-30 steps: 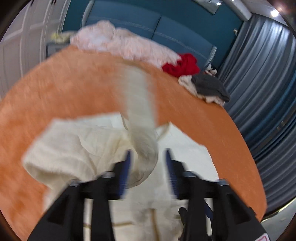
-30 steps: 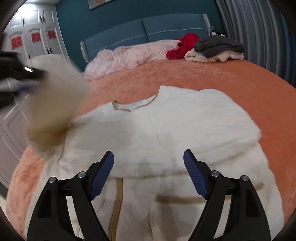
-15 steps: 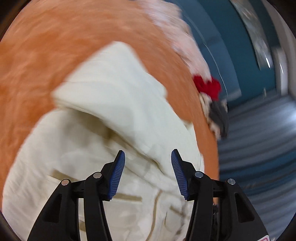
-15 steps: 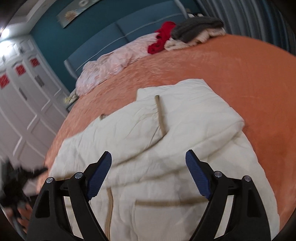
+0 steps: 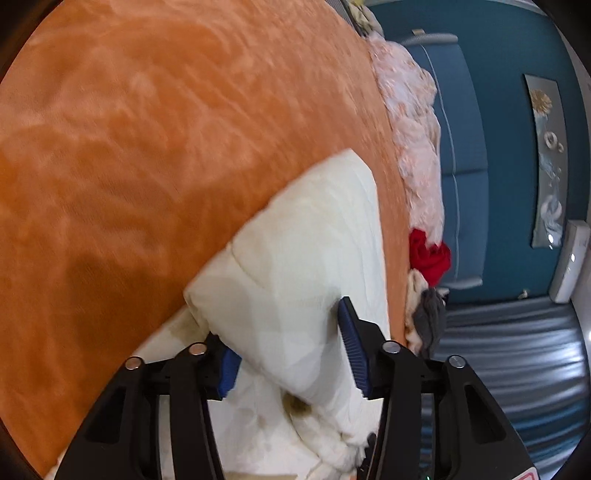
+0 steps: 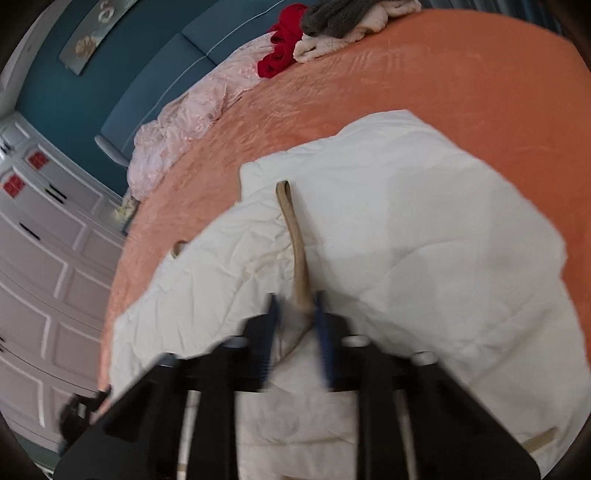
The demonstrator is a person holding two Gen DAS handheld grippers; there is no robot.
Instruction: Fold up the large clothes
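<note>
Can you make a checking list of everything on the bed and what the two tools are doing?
Surface: orange bed cover, rumpled.
Job's things: cream coat, sleeve folded over its front; tan trim.
Clutter: pink blanket, red cloth, grey cloth on fleece, all by the headboard.
Tools: left tool open around the folded sleeve; right tool has just been closing on the trim, blurred.
Cables: nothing seen.
Surroundings: blue headboard, curtains, white wardrobe.

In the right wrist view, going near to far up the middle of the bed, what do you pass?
Right tongs, blurred, closed on the tan trim strip → cream garment → bare orange bedspread → red garment beside the grey and cream pile → blue headboard.
</note>
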